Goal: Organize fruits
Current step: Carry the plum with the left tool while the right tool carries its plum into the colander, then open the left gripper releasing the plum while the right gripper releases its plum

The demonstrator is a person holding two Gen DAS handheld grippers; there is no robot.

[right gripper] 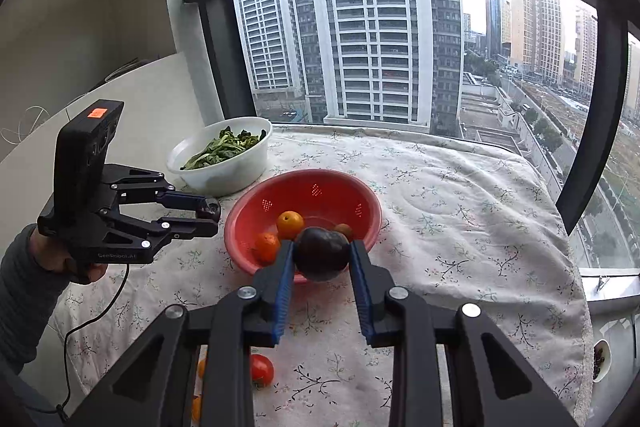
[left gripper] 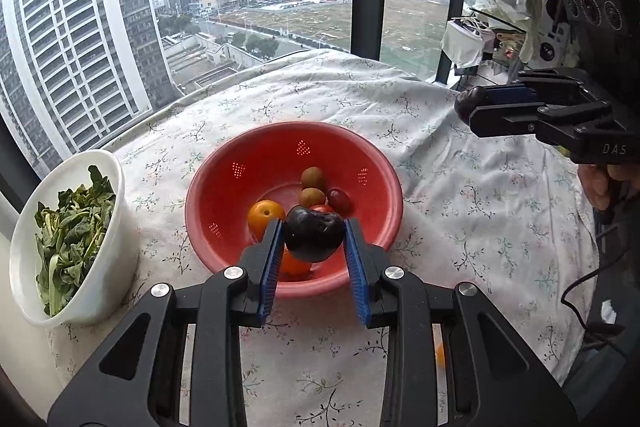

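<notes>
Mostly dark plums [left gripper: 314, 233], glossy, purple-black, rounded

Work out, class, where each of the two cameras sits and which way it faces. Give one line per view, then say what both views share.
Left wrist: sits on the left gripper, which clamps a dark plum; it looks down over the red colander toward the window; the right gripper shows at right.
Right wrist: sits on the right gripper, which clamps a second dark plum; the left gripper and a sleeve show at left.
Shared: colander, white bowl of greens, floral cloth.
</notes>
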